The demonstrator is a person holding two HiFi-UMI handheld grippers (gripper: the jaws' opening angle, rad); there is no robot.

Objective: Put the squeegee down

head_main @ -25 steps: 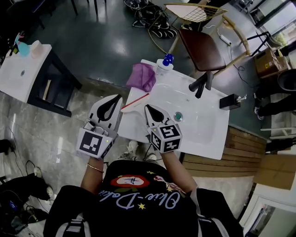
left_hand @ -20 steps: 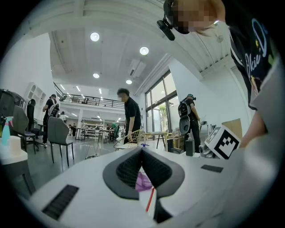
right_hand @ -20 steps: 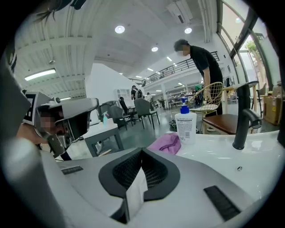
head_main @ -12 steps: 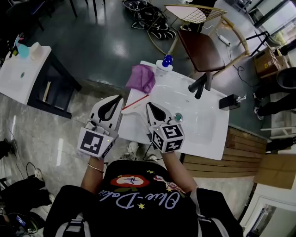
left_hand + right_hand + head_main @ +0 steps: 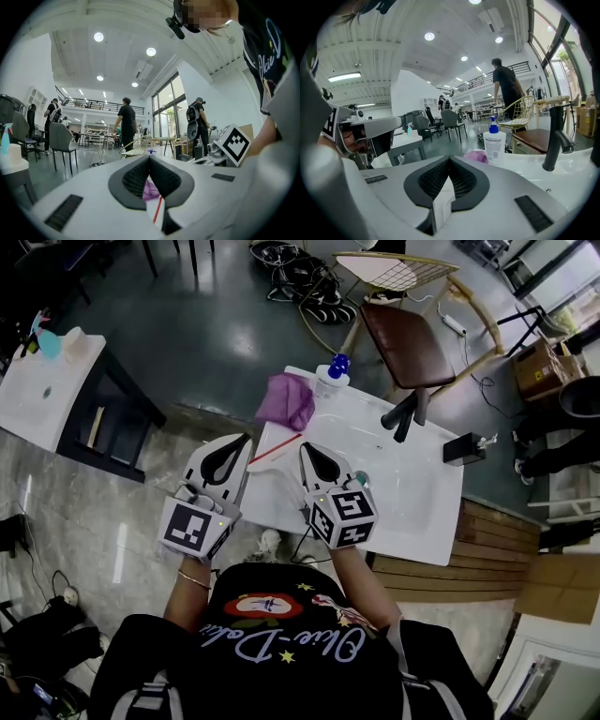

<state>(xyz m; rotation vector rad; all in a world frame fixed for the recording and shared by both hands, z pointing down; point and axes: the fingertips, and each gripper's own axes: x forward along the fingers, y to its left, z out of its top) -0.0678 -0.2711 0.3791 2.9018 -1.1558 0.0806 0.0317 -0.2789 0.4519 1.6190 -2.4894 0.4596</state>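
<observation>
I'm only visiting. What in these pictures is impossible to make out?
- The squeegee: the left gripper view shows only a red sliver of it; the shut jaws of the left gripper cover the rest.
- A white piece beyond the shut jaws of the right gripper, right gripper view: too little shows to name it.
- The soap bottle label, right gripper view: the print is too small to read.

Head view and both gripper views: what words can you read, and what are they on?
"Olive-D..." maybe: upside-down cursive on the person's black shirt; the rest is unclear.
Label on the pump bottle: print too small to read.
Cubes on the left gripper and right gripper: square patterns, no words.
</observation>
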